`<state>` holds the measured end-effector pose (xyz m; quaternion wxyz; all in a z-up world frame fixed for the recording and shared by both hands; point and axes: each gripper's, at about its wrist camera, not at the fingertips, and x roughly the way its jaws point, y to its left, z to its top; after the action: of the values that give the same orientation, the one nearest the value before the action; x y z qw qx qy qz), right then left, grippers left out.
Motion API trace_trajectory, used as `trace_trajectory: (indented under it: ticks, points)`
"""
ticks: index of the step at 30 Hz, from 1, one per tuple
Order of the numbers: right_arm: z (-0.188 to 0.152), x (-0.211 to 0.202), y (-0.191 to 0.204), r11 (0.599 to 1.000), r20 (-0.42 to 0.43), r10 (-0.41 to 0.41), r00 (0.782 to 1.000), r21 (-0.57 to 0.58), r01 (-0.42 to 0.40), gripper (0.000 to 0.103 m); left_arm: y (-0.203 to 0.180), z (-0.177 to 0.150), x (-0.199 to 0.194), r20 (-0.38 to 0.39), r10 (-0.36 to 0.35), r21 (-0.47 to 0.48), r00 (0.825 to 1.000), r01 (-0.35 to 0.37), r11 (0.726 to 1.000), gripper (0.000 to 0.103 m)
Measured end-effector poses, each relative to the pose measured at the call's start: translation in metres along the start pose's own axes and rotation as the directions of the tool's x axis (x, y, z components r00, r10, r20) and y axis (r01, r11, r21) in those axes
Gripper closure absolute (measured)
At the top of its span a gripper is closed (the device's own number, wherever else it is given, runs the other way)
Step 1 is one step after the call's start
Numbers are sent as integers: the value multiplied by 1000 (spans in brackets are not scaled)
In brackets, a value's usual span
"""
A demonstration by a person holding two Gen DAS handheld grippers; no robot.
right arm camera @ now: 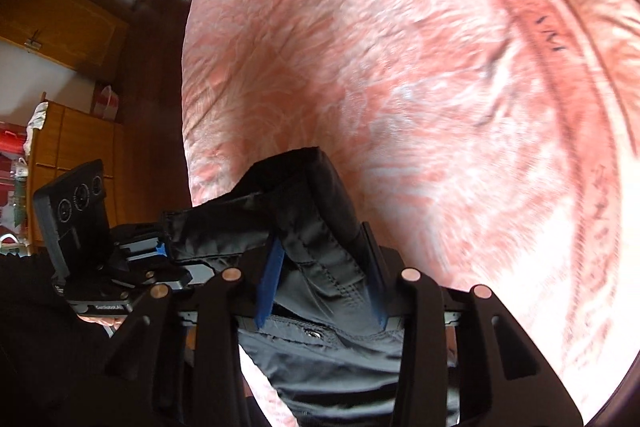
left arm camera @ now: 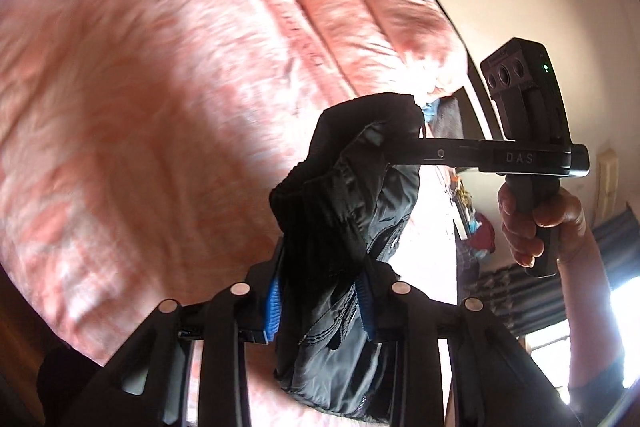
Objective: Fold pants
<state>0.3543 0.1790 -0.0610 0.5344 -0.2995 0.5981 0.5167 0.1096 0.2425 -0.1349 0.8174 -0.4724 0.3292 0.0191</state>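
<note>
Left wrist view: left gripper (left arm camera: pixel 320 301) clenched on the dark pants (left arm camera: pixel 344 227), elastic waistband bunched between the blue pads (left arm camera: pixel 274 307). Cloth runs up and right from these fingers to the right gripper (left arm camera: pixel 416 137), whose tips are buried in the fabric; grip looks closed there, not fully visible. Only this view shows the person's right hand (left arm camera: pixel 540 223) on the handle, a wall and a bright window at right.

Right wrist view: right gripper (right arm camera: pixel 324 275) clamped on a folded edge of pants (right arm camera: pixel 312 211), stitched seam between the blue pads (right arm camera: pixel 270 279). A snap fastener shows on the cloth hanging below. Left gripper (right arm camera: pixel 160 247) sits at left, pinching the other end of the same edge. Only this view shows wooden cabinets (right arm camera: pixel 80 147) and printed lettering on the bedcover.

Pants held in the air above the pink bedcover (right arm camera: pixel 400 67), not lying on it. The taut edge between the grippers runs roughly side to side; the remaining fabric drops below the fingers. Full length of the pants out of view, so long axis cannot be told.
</note>
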Motion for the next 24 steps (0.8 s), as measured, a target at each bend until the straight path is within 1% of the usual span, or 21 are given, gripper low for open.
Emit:
trace_trajectory:
  ticks: [3,8,12,19,24]
  points:
    - [-14,-22,4,999,21,-35,999,10,35,67,-24,1,-4,3,-11,54,1000,11,999,72]
    - [-33,-48,9,996,52,-83,995,28,82,67,-53,-4,-7,4,-23,117,1000,22,993,72]
    - [-47,-65,12,993,76,-112,991,42,109,67,-69,-12,-16,4,-31,166,1000,30,986,73]
    - [-72,-89,17,986,111,-158,981,73,150,67,-97,-20,-18,1,-42,239,999,41,970,73]
    - [-86,-102,19,980,130,-185,974,93,174,67,-111,-27,-21,-6,-54,273,999,53,960,73]
